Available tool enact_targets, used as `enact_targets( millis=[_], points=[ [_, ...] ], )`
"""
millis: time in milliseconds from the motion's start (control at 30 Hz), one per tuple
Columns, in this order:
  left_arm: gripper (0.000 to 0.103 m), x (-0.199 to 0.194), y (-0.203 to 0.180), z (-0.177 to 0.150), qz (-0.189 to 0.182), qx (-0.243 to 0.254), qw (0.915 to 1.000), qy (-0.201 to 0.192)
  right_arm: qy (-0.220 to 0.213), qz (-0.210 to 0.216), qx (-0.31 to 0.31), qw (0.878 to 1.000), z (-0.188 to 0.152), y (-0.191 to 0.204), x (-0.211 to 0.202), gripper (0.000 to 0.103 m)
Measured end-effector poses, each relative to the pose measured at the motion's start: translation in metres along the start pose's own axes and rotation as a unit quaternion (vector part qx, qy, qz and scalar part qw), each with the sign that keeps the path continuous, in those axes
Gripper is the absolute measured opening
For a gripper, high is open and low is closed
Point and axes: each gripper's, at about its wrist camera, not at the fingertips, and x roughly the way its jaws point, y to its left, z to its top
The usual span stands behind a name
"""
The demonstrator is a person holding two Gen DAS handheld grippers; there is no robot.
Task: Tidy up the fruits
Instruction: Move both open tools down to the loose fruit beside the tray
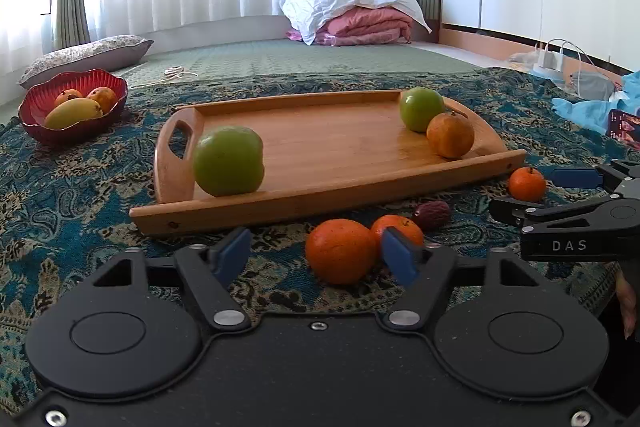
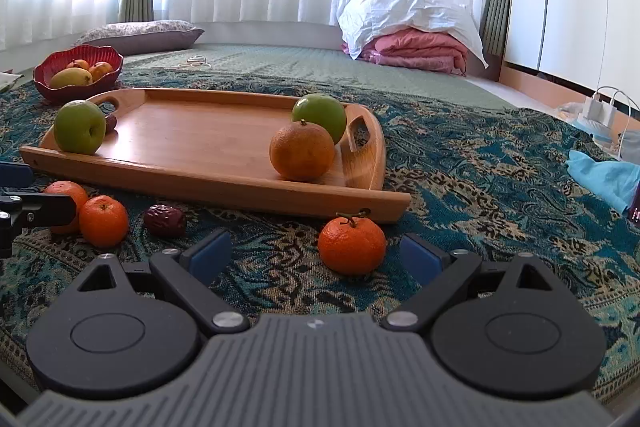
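A wooden tray (image 1: 320, 131) (image 2: 192, 131) holds two green apples (image 1: 228, 167) (image 1: 420, 109) and a dull orange (image 1: 450, 135) (image 2: 302, 151). On the cloth in front lie two oranges (image 1: 340, 251) (image 1: 400, 227), a dark date (image 1: 434, 215) (image 2: 165, 221) and a small tangerine (image 1: 527, 183) (image 2: 352, 245). My left gripper (image 1: 316, 257) is open, low over the cloth, with the big orange between its fingers. My right gripper (image 2: 316, 255) is open just in front of the tangerine, and it shows at the right of the left wrist view (image 1: 560, 195).
A red bowl (image 1: 32, 123) (image 2: 44, 83) with a mango and other fruit stands at the far left. A pillow (image 1: 88, 55), folded bedding (image 1: 360, 15), a charger with cables (image 1: 556, 59) and blue cloth (image 2: 604, 179) lie around the patterned cloth.
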Motion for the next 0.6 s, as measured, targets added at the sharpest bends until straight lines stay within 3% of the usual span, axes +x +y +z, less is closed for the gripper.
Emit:
enact_targets(
  millis=[167,600],
  points=[
    [0.05,0.0027,-0.0009,0.0013,-0.012,-0.011,0.9998,0.014,0.01,0.001,0.023,1.0,0.0011,-0.0032,0.0021,0.095],
    [0.045,0.0039,-0.0051,-0.0005,-0.001,-0.018,0.9998,0.01,0.019,-0.008,0.048,0.999,0.001,-0.008,0.0072,0.077]
  ],
)
